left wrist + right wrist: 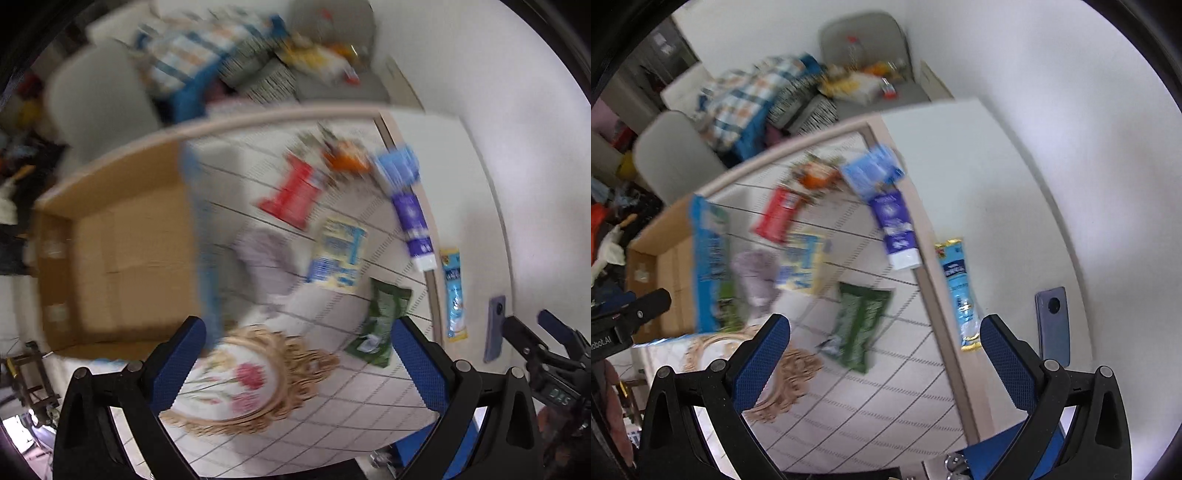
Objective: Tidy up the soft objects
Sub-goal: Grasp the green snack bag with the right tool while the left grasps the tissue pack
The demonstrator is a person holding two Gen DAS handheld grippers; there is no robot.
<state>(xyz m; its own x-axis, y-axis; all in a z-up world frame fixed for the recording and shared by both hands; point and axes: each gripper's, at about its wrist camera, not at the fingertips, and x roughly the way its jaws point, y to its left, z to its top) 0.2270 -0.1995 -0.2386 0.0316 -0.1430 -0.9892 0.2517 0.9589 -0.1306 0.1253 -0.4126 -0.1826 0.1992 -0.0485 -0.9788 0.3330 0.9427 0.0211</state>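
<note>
Barely started: both left gripper (295, 363) and right gripper (884, 360) were spread wide and held nothing, cardboard box (122, 254) looked bare inside, soft packets (858, 325) lay scattered on the tablecloth (871, 406).

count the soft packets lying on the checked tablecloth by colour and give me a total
Red flat packet: 1
Orange packet: 1
Yellow-and-blue packet: 1
Green crinkled packet: 1
Light blue packet: 1
Purple-and-white packet: 1
Total: 6
</note>
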